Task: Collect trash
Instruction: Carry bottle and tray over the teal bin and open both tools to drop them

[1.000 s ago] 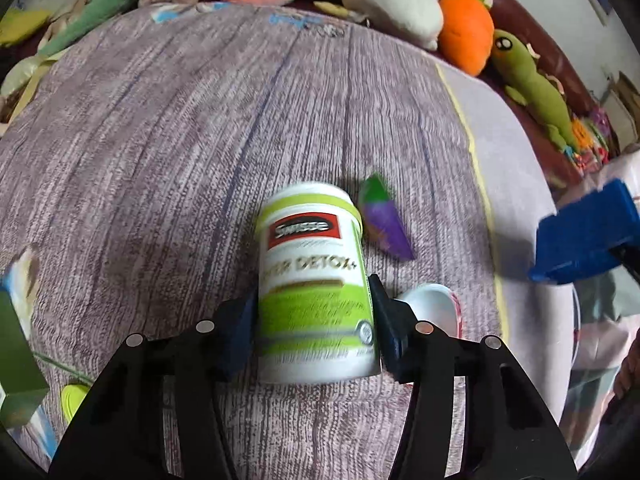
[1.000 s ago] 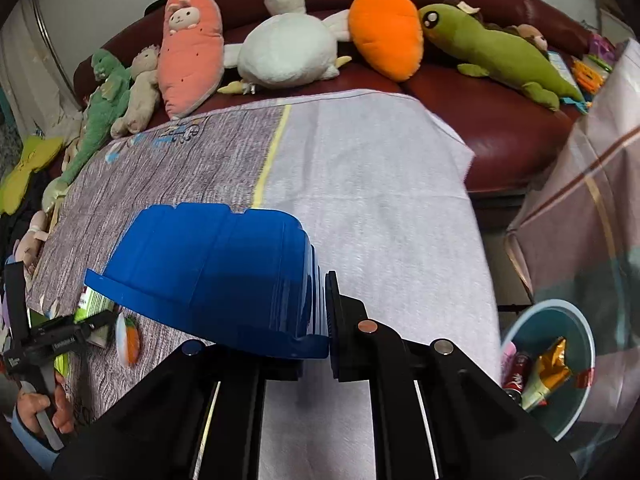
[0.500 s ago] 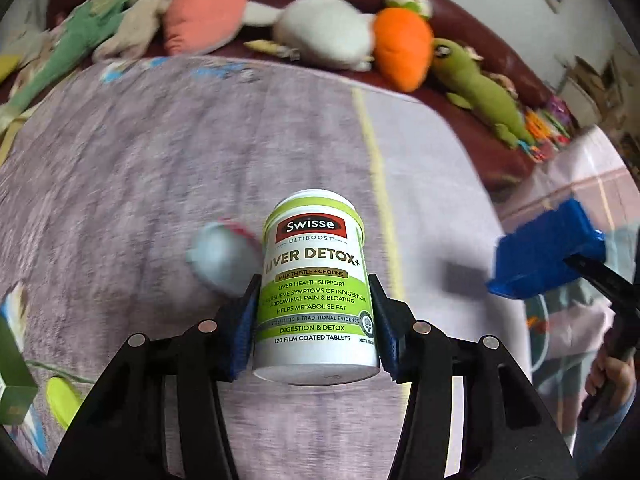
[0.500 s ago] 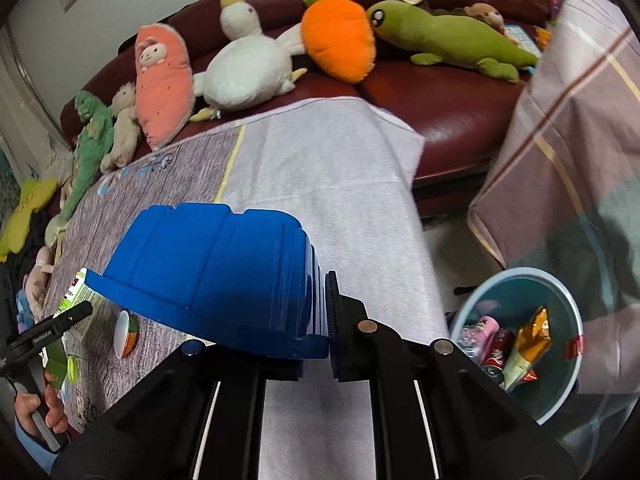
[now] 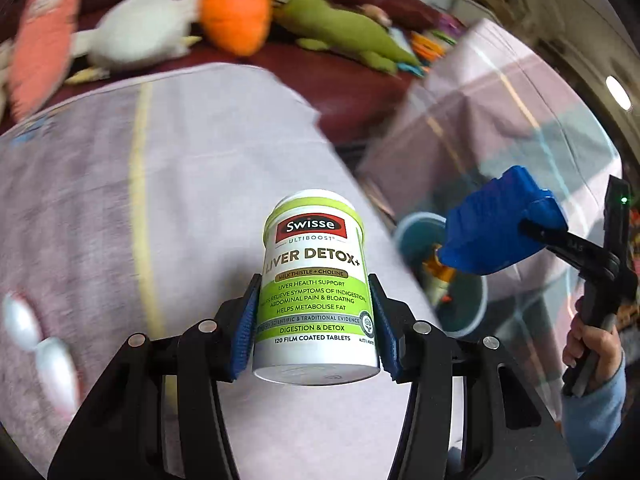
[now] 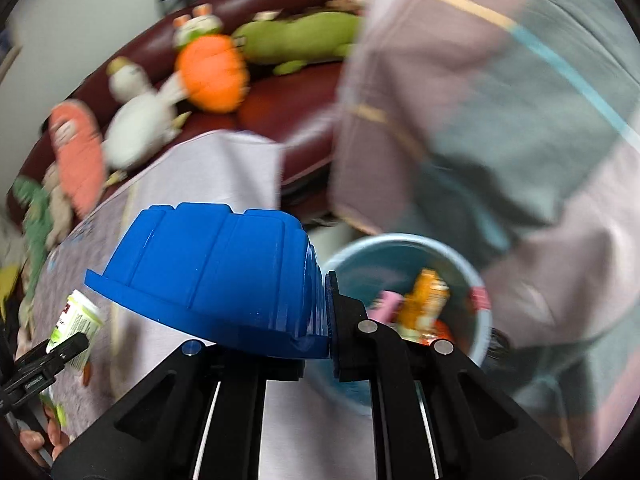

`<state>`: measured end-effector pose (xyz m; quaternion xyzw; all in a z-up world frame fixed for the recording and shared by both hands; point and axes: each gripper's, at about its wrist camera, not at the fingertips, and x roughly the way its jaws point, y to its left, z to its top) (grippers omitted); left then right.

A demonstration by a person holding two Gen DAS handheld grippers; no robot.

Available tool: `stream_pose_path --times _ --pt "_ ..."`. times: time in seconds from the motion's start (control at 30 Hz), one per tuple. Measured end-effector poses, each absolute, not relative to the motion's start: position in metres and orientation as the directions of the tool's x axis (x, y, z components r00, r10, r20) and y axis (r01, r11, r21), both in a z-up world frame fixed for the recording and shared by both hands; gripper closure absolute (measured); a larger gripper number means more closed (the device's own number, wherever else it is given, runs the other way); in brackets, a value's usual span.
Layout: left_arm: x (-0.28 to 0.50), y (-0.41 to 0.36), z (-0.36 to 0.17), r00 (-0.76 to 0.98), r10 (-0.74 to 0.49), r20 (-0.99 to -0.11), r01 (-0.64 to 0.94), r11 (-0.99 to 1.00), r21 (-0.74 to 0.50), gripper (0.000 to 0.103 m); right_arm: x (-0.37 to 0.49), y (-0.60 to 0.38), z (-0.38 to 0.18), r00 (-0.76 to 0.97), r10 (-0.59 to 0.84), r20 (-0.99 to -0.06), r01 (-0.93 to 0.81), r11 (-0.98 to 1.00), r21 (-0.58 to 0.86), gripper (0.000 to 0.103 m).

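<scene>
Two grabs, both bound for the bin [image 5: 460,320] at lower right: left gripper [image 5: 316,320] clamps the Swisse bottle [image 5: 316,280], right gripper [image 6: 326,316] pinches the blue tray [image 6: 216,276].

1 bottle [image 5: 316,288], 1 bin [image 6: 476,280], 5 plushies [image 5: 236,12]

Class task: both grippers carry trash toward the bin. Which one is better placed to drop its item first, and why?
Right. The right gripper holds the blue container close by the bin's rim. The left gripper holds the bottle over the table, farther off.
</scene>
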<state>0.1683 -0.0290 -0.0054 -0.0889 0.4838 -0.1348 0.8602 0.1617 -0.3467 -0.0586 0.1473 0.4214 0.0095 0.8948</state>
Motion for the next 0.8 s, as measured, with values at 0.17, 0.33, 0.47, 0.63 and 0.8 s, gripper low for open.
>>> stream_pose_path --times 0.17,0.33,0.47,0.63,0.8 --pt "0.186 -0.089 -0.018 0.439 -0.356 -0.825 0.239 0.931 -0.275 0.052 0.158 -0.396 -0.088 0.599 0.097 -0.795 0.207 0.94 0.271 0.094" --pt "0.201 -0.142 -0.035 0.374 -0.372 -0.85 0.297 0.916 -0.27 0.052 0.163 -0.418 -0.124 0.537 0.124 -0.834 0.248 0.922 0.297 0.094" --pt "0.205 -0.167 -0.045 0.336 -0.372 -0.865 0.336 0.906 -0.259 0.052 0.174 -0.426 -0.15 0.479 0.167 -0.862 0.262 0.91 0.322 0.09" --pt "0.211 -0.193 -0.058 0.296 -0.363 -0.883 0.368 0.897 -0.245 0.052 0.188 -0.43 -0.167 0.449 0.188 -0.874 0.275 0.901 0.335 0.076" --pt "0.216 -0.208 -0.072 0.261 -0.361 -0.895 0.388 0.888 -0.245 0.052 0.202 -0.437 -0.165 0.465 0.167 -0.869 0.281 0.903 0.324 0.051"
